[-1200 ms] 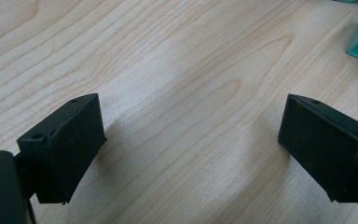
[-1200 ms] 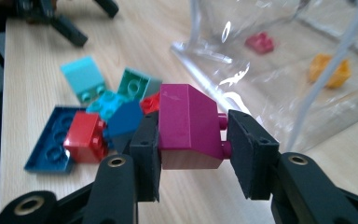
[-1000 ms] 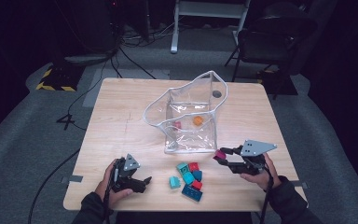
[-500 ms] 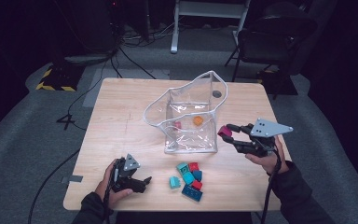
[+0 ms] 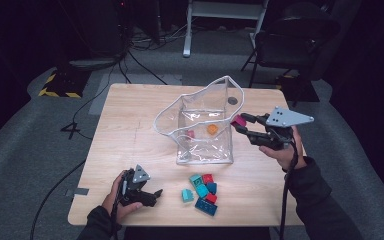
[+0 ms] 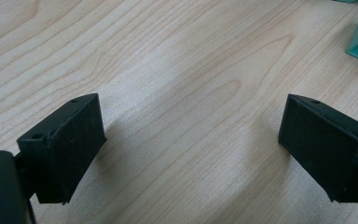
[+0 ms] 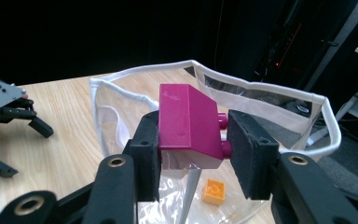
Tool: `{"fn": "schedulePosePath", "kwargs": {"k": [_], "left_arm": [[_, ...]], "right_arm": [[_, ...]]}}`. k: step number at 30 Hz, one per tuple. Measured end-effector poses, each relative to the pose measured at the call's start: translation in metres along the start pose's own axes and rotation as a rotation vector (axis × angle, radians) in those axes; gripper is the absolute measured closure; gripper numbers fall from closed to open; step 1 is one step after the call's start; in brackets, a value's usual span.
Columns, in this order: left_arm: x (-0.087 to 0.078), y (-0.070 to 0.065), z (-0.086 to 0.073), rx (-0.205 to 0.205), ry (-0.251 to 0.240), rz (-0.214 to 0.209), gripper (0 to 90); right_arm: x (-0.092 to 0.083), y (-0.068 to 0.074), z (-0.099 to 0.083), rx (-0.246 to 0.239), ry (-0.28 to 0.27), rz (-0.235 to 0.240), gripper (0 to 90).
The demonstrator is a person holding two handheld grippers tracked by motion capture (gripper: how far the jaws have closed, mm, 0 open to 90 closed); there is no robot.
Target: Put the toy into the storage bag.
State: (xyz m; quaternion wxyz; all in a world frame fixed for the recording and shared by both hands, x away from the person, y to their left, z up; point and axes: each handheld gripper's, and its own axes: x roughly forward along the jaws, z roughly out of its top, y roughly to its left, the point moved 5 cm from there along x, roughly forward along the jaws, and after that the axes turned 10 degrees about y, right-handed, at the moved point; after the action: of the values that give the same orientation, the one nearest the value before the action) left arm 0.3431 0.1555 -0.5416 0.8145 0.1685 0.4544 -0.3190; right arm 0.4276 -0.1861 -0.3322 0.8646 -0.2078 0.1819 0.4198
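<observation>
Right gripper view shows my right gripper [image 7: 193,154] clamped on a smooth magenta plastic block [image 7: 186,123], studs partly hidden behind one pad, above the clear, white-rimmed bag [image 7: 261,93]. My left gripper [image 6: 191,149] stands apart over bare wood-grain table [image 6: 177,60].

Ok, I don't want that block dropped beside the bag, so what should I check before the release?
1. Magenta block clamped between the right gripper fingers: ok.
2. Bag mouth open: ok, the rim stands wide.
3. Block over the opening: not ok; in the high view it sits at the bag's right wall.
4. Room inside the bag: ok, with an orange block on the bottom.
5. Left gripper out of the way: ok, open and resting on the table.
6. Remaining blocks clear of the bag: ok.
</observation>
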Motion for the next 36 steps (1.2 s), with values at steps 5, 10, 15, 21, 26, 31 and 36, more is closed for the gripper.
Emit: {"fn": "schedulePosePath", "kwargs": {"k": [5, 10, 15, 21, 26, 31, 36], "left_arm": [[0.000, 0.000, 0.000, 0.000, 0.000, 0.000, 7.2], [0.000, 0.000, 0.000, 0.000, 0.000, 0.000, 7.2], [0.000, 0.000, 0.000, 0.000, 0.000, 0.000, 7.2], [0.000, 0.000, 0.000, 0.000, 0.000, 0.000, 7.2], [0.000, 0.000, 0.000, 0.000, 0.001, -0.001, 7.2], [0.000, 0.000, 0.000, 0.000, 0.000, -0.001, 7.2], [0.000, 0.000, 0.000, 0.000, 0.001, -0.001, 7.2]], "right_arm": [[0.007, -0.005, 0.012, 0.000, -0.003, -0.010, 57.6], [0.016, -0.005, 0.024, 0.002, 0.009, -0.016, 57.5], [0.027, -0.007, 0.037, 0.003, 0.014, -0.027, 57.5], [0.041, -0.012, 0.049, 0.000, 0.037, -0.059, 57.5], [0.053, -0.018, 0.053, 0.023, 0.053, -0.066, 57.5], [0.065, -0.024, 0.056, 0.051, 0.067, -0.079, 57.5], [0.076, -0.035, 0.053, 0.088, 0.092, -0.097, 57.5]]}}
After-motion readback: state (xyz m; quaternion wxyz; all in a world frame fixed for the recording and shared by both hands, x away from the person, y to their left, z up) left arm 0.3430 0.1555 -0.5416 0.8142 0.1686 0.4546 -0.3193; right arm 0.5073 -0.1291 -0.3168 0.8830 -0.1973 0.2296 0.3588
